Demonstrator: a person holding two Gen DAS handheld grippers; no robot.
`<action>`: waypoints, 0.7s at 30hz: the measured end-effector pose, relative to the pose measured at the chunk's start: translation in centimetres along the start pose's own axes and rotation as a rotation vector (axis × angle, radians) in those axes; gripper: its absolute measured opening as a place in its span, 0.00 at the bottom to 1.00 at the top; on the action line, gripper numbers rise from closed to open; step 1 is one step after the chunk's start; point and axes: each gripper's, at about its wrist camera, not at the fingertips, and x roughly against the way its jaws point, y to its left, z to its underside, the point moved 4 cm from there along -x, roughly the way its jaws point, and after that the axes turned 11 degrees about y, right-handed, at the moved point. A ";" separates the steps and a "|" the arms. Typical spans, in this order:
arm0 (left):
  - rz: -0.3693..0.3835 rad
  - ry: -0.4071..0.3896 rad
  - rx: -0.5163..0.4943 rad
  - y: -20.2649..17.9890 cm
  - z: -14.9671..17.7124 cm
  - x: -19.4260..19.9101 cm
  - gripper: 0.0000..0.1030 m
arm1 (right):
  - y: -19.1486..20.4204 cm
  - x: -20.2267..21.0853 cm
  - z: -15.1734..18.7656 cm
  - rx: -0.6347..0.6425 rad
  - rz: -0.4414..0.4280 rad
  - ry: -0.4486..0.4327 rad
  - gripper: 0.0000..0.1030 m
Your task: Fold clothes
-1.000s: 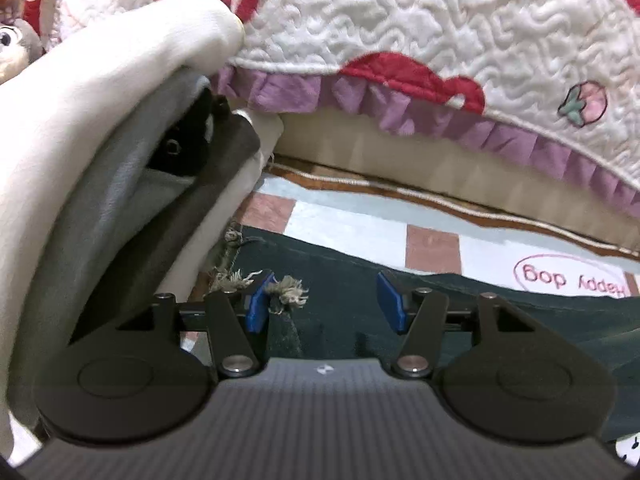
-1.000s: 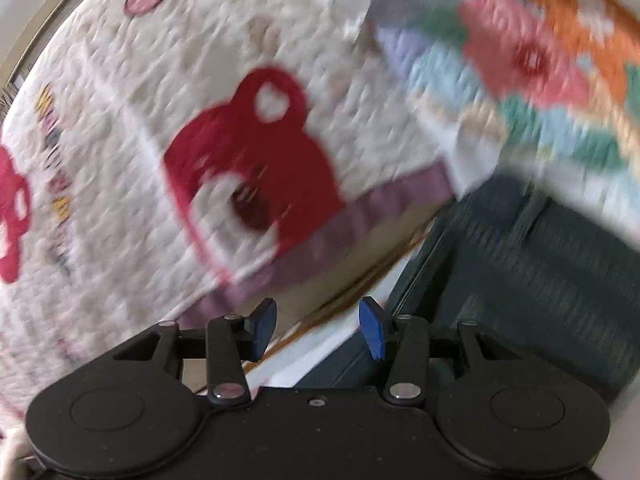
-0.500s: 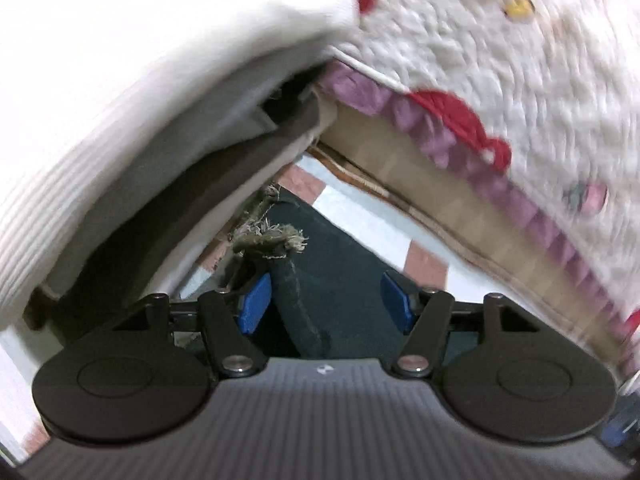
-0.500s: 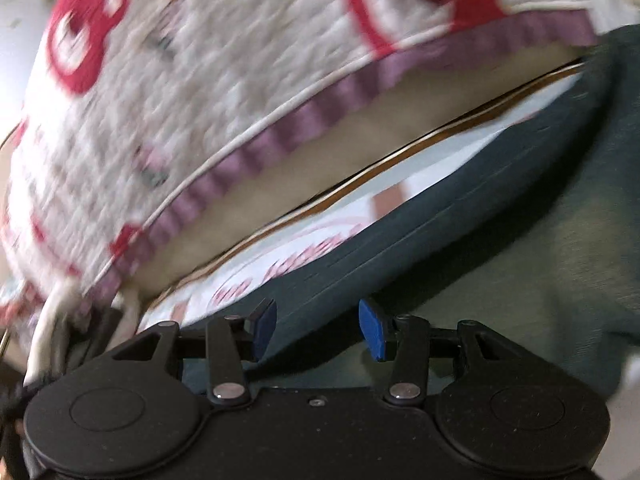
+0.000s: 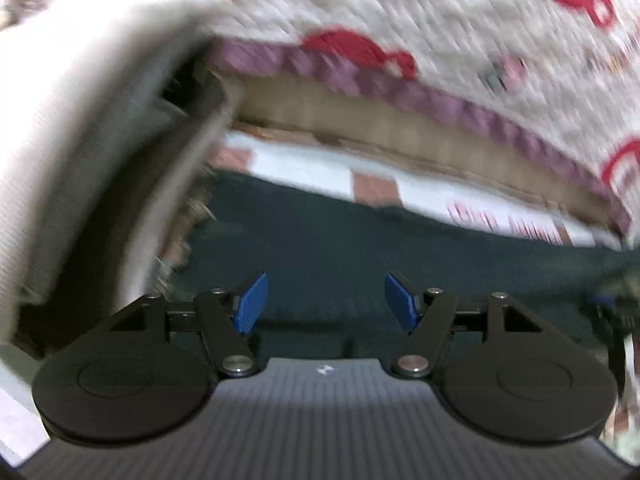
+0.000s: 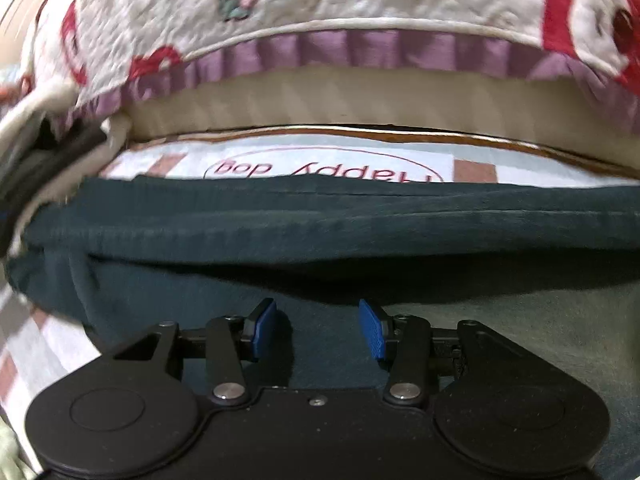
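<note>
My right gripper (image 6: 318,330) had swung down from the quilt (image 6: 360,0) over the dark green garment (image 6: 320,232); both it and my left gripper (image 5: 322,302) hung released, grasping nothing.

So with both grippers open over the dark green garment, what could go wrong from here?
The dark green garment already lies in stacked layers, so the right gripper may pinch only the top one. The stack of folded clothes sits close beside the left gripper and could get snagged or toppled.
</note>
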 end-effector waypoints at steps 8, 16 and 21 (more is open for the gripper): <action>-0.318 0.114 -0.366 -4.1 1.2 -5.3 0.63 | -1.2 0.5 0.7 -0.005 0.123 -0.061 0.50; -0.522 0.139 -0.626 -6.2 -0.2 -8.0 0.77 | -5.5 1.1 0.1 -0.130 0.117 -0.062 0.52; -0.529 0.158 -0.581 -5.8 -2.7 -9.8 0.65 | -5.0 0.4 -1.0 -0.041 0.111 -0.028 0.55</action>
